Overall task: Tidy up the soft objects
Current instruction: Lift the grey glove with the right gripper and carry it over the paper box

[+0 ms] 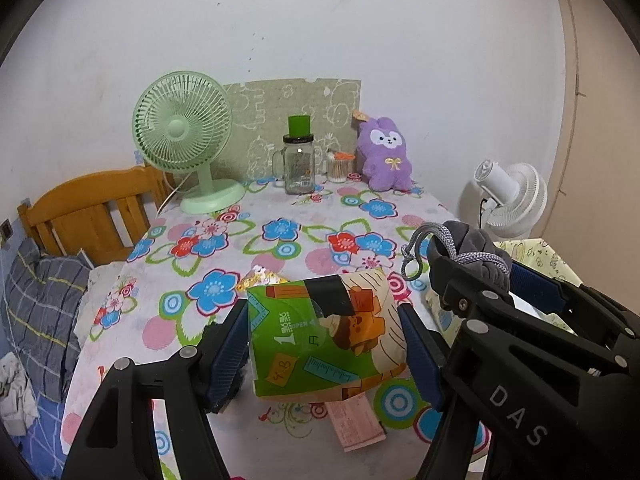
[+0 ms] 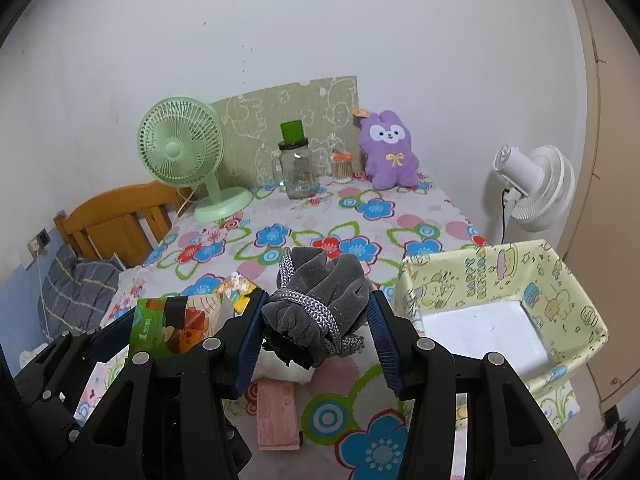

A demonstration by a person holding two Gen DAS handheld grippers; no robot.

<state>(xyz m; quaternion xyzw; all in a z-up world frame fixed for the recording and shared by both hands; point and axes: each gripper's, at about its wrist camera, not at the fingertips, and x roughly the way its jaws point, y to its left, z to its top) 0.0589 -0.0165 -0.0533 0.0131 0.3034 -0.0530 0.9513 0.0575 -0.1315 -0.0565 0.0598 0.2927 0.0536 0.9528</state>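
Observation:
My left gripper (image 1: 324, 340) is shut on a green and orange tissue pack (image 1: 324, 332), held above the flowered table; the pack also shows in the right wrist view (image 2: 172, 328). My right gripper (image 2: 316, 320) is shut on a grey drawstring pouch (image 2: 316, 300) wound with a grey cord; it shows in the left wrist view too (image 1: 472, 248). A yellow patterned box (image 2: 500, 280), open and white inside, stands to the right of the pouch. A purple plush rabbit (image 1: 386, 152) sits at the table's far edge.
A green desk fan (image 1: 184, 136), a glass jar with a green lid (image 1: 298, 160) and a small toothpick jar (image 1: 339, 168) stand at the back. A pink card (image 2: 278, 416) and a yellow packet (image 1: 262, 278) lie on the tablecloth (image 1: 280, 236). A white fan (image 2: 532, 184) stands right; a wooden bed frame (image 1: 88, 212) left.

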